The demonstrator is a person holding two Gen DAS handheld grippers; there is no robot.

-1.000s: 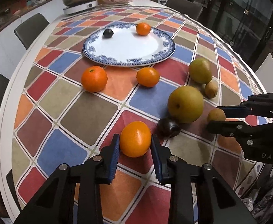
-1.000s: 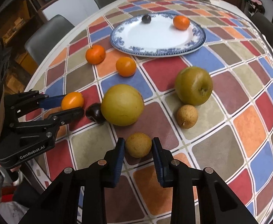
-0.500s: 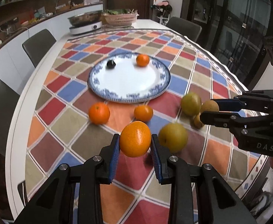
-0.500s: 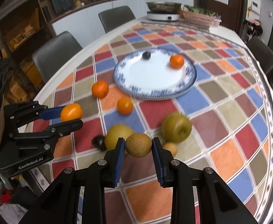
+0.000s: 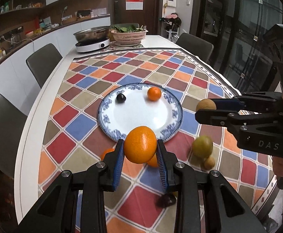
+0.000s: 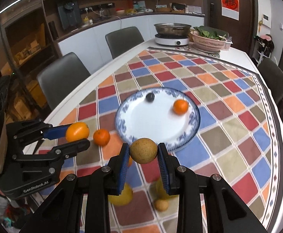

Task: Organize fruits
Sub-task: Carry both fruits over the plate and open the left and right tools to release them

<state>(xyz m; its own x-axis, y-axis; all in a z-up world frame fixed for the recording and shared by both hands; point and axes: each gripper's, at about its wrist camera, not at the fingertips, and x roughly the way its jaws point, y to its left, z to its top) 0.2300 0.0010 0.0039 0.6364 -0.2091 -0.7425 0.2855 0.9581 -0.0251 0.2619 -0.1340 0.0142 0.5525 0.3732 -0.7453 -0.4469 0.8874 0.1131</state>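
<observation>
orange (image 5: 140,144) clamped between left jaws

Dim indoor light, glare on the plate (image 5: 141,114), motion blur, dark fisheye-bent edges.

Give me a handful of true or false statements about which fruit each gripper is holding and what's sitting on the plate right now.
1. The left gripper is shut on an orange. True.
2. The right gripper is open with nothing in it. False: it is shut on a brown round fruit.
3. The plate holds a small orange and a dark plum. True.
4. The held fruits rest on the tablecloth. False: both are held above it.
5. The plate holds four fruits. False: two.
</observation>
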